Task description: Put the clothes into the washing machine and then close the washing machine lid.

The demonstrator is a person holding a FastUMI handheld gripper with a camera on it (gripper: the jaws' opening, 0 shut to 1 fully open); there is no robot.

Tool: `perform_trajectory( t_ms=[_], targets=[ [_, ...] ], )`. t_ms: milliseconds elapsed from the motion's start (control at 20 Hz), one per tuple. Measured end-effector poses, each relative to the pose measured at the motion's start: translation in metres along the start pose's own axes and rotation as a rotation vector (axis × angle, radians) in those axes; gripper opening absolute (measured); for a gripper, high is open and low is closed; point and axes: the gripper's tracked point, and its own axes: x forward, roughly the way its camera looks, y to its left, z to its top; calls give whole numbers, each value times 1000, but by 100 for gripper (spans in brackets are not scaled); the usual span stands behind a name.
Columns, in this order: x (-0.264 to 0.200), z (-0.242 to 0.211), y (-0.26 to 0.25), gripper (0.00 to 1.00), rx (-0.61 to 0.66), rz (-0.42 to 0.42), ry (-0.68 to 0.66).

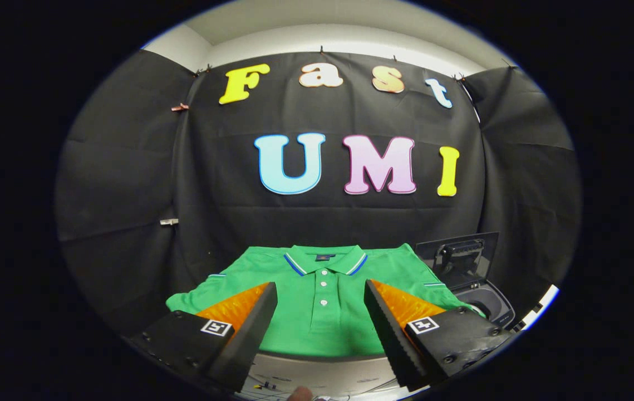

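Both fingers (250, 328) of the gripper (321, 326) are hanging spread wide apart with nothing between them. Just beyond them a green polo shirt (322, 301) is lying flat, collar facing away. To its right, the small washing machine (486, 303) is sitting with its lid (458, 257) standing up. I'd be pinching a bunched fold near the placket, not 1 thin layer, so it's lifting cleanly.

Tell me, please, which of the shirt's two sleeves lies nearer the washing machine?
The sleeve past the right-side finger of the open claw, ending beside the open-lidded washing machine; the other sleeve lies across the green shirt.
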Motion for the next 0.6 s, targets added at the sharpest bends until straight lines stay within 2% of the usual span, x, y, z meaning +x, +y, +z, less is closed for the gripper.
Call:
perform_trajectory(
  t_ms=[300,600],
  targets=[
    [64,5,-2,99,77,11,153],
    [104,-2,-9,100,62,7,286]
  ],
)
